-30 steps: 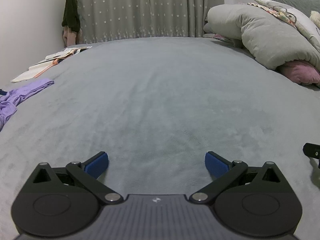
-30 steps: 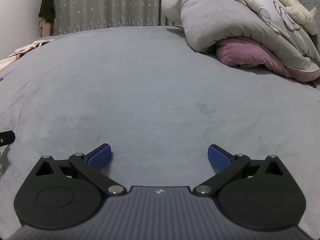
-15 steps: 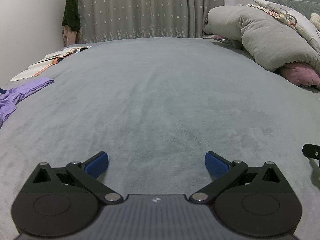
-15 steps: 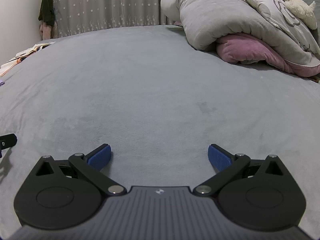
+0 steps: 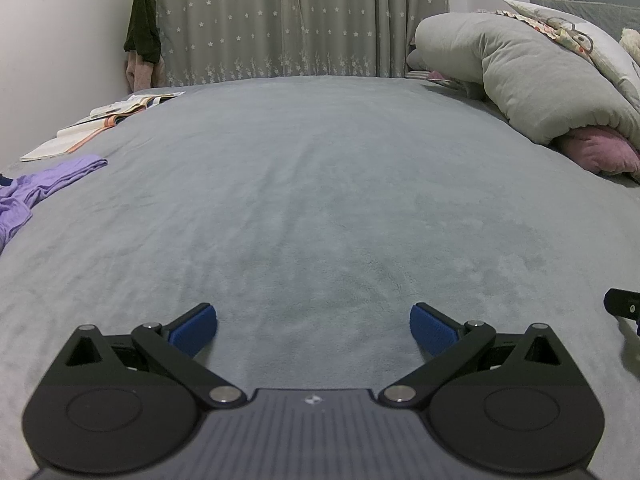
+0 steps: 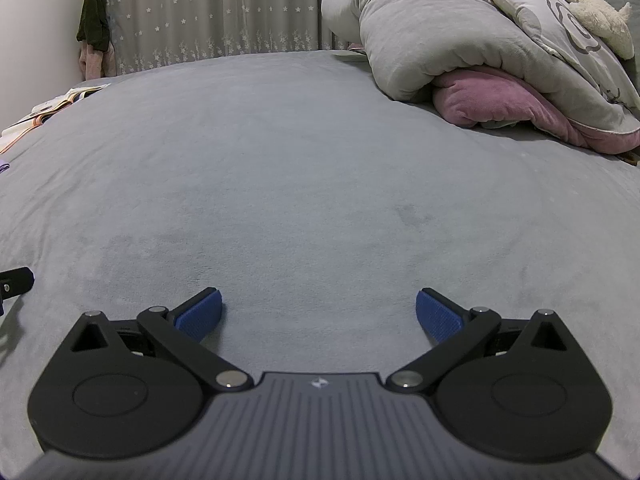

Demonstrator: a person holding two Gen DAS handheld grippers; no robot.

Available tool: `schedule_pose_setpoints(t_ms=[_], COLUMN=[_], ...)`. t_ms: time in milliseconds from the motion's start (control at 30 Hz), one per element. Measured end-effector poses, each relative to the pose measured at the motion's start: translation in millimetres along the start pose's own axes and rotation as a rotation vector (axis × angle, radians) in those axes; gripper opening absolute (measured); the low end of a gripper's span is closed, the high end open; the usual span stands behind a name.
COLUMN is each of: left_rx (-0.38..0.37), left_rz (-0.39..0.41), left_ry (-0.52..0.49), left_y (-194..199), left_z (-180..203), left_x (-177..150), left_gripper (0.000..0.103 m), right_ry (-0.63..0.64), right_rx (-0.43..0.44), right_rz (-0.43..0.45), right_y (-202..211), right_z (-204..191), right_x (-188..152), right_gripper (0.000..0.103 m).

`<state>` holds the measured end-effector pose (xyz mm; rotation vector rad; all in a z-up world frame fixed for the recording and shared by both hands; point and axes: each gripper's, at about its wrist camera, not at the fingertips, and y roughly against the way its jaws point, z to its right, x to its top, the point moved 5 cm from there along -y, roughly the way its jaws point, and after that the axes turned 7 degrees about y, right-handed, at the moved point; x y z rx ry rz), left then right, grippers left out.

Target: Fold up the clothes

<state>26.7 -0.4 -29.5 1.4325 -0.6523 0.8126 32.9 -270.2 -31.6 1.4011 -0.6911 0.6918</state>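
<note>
Crumpled purple garment [image 5: 28, 196] (bed's left edge)

I am looking into a home bedroom: a wide bed [image 5: 320, 184] under a grey blanket, a rolled duvet [image 6: 440, 48] and pink pillow [image 6: 492, 98] far right, star-patterned curtains [image 5: 280, 20] behind, an open book [image 5: 100, 120] far left.

A grey bedspread [image 5: 320, 184] covered the bed. An open book [image 5: 100, 120] lay at its far left edge. A rolled grey duvet [image 6: 420, 40] rested on a pink pillow [image 6: 492, 100]. Star-patterned curtains [image 5: 300, 20] hung behind.
</note>
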Motion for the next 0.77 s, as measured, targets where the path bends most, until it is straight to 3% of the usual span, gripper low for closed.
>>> schedule_pose_setpoints(t_ms=[767], left_rx=[0.004], left_rz=[0.002], left_ry=[-0.005], left_y=[-2.7], left_z=[6.2], left_x=[-0.9], left_gripper=[0.103], right_ry=[0.001], right_rx=[0.000], right_rz=[0.000], right_y=[-0.3], right_z=[0.5], right_x=[0.9], right_gripper=[0.103])
